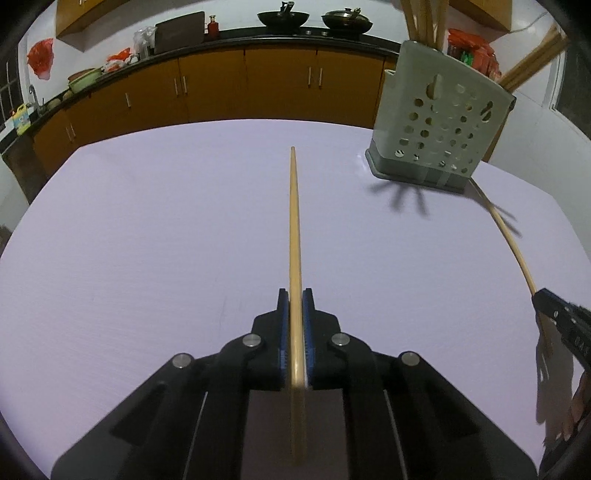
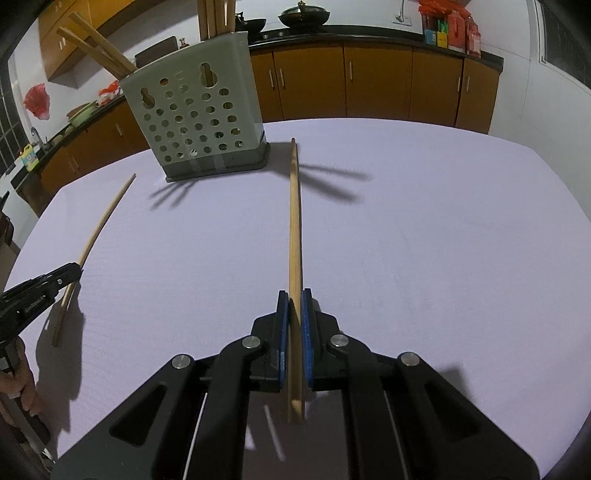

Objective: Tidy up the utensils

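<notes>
Table (image 1: 147, 240): broad, covered in a pale lilac cloth; bears everything listed below.

Cabinet run (image 1: 221, 85): orange-brown doors under a dark counter along the far wall, with two woks (image 1: 283, 18) on top.

Utensil holder (image 1: 443, 122): grey, perforated, on a darker base; stands upright toward the far side of the table. Several wooden chopsticks (image 2: 99, 48) rise from its top, some leaning outward.

Left gripper (image 1: 294, 306): black frame, blue pads; jaws closed on a pale chopstick (image 1: 294, 221). The stick runs forward between the pads, its tip pointing out over the bare cloth, well apart from the holder. Whether that tip touches the cloth cannot be told.

Right gripper (image 2: 294, 306): same build; jaws clamped on a darker chopstick (image 2: 294, 221). Its far end reaches just beside the holder's base, among the shadows cast there.

Hand (image 2: 18, 373): partly seen at the frame edge, behind the left gripper.
</notes>
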Motion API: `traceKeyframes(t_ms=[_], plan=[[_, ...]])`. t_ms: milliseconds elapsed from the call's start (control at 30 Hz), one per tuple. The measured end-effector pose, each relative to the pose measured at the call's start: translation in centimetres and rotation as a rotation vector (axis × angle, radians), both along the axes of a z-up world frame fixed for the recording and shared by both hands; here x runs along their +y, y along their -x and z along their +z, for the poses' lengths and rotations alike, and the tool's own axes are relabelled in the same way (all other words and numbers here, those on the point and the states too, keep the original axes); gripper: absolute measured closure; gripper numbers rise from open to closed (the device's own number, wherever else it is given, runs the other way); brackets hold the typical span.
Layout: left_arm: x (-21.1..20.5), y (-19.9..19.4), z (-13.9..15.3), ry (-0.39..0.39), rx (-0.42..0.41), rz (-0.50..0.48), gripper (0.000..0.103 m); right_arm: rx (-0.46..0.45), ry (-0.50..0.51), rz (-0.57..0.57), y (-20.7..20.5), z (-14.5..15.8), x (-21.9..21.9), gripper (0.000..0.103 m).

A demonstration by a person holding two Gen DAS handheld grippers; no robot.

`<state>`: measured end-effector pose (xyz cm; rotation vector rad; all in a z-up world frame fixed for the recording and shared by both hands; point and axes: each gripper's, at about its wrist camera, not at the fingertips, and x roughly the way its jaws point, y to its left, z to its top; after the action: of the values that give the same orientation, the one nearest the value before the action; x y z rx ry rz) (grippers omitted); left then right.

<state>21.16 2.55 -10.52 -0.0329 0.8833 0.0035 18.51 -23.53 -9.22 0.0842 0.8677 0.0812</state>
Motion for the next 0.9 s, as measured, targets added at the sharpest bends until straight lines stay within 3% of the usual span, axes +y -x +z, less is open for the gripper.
traceKeyframes(t_ms=[100,900], plan=[[-0.14,0.10,0.21,-0.003,-0.003,-0.015,0.087,-0.010,0.035,0.007,0.34,-0.02,0.36,0.095],[-0.27,0.24,0.10,0.021,-0.004,-0.014,0.086,-0.010,0.050,0.007,0.43,0.02,0.43,0.095]])
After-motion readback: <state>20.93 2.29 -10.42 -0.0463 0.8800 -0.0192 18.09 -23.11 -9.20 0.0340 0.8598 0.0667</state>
